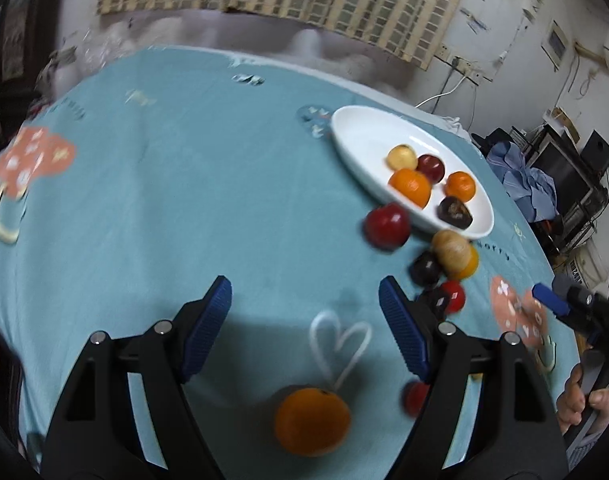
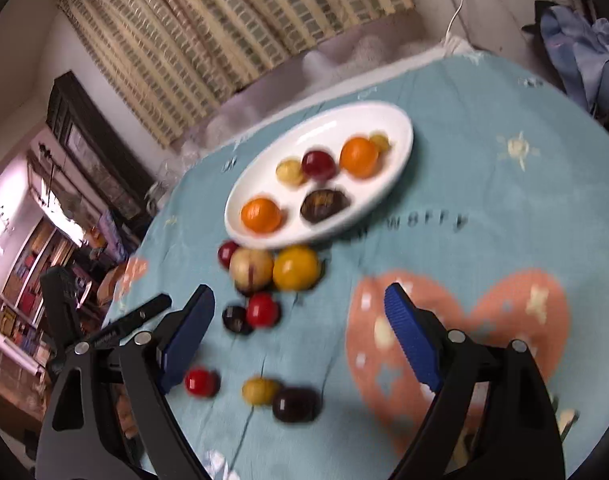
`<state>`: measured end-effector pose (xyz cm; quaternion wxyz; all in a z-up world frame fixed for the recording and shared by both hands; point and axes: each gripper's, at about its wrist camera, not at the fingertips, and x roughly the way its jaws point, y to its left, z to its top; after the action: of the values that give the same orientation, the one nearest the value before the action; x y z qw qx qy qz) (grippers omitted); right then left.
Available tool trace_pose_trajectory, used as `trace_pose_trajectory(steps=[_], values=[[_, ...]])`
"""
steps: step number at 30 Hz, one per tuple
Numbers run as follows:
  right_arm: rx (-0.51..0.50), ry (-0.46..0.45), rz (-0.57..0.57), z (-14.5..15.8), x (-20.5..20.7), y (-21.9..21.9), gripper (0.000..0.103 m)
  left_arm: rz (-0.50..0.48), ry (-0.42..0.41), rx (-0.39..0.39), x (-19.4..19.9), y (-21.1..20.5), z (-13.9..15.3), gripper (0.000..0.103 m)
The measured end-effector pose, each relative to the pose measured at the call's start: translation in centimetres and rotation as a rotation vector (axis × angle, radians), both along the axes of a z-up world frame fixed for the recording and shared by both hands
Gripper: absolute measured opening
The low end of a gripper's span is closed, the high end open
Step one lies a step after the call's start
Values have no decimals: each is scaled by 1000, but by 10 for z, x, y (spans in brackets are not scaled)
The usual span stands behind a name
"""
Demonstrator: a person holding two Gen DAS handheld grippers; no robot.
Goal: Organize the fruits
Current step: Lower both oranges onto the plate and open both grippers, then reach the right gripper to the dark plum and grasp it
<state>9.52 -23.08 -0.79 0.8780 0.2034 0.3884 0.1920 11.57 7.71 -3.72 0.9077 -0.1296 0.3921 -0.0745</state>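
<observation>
Both tongs spread, empty; the oval plate's length runs diagonally.

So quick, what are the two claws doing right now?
Left claw: open, holding nothing.
Right claw: open, holding nothing.

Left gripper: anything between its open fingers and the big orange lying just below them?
No. In the left wrist view only bare blue tablecloth with a white heart outline separates the left gripper from the big orange.

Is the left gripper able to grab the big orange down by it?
Probably yes. The left gripper is open and empty, and the big orange lies alone on the tablecloth just below its fingers, with nothing between them.
</observation>
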Motion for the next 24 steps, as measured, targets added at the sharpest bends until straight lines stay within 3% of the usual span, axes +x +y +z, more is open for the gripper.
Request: trace_pose_trajectory(steps=[6,9,14,17,24], values=[[-30,-4,85,-3,-29,18,87,0,-60,-12,-36,6,11,78],[-7,24,95,-11,-35,19,87,-67,-105,1,-51,-11,18,79],[27,36,82,-14,-37,14,87,-190,-169,162,-64,-65,24,79],[71,49,81,-16,-35,10,82,-247,-165,251,-65,-91,19,79],[71,74,114,-20,-32,15,68,-306,-108,306,-62,-110,-1,79]])
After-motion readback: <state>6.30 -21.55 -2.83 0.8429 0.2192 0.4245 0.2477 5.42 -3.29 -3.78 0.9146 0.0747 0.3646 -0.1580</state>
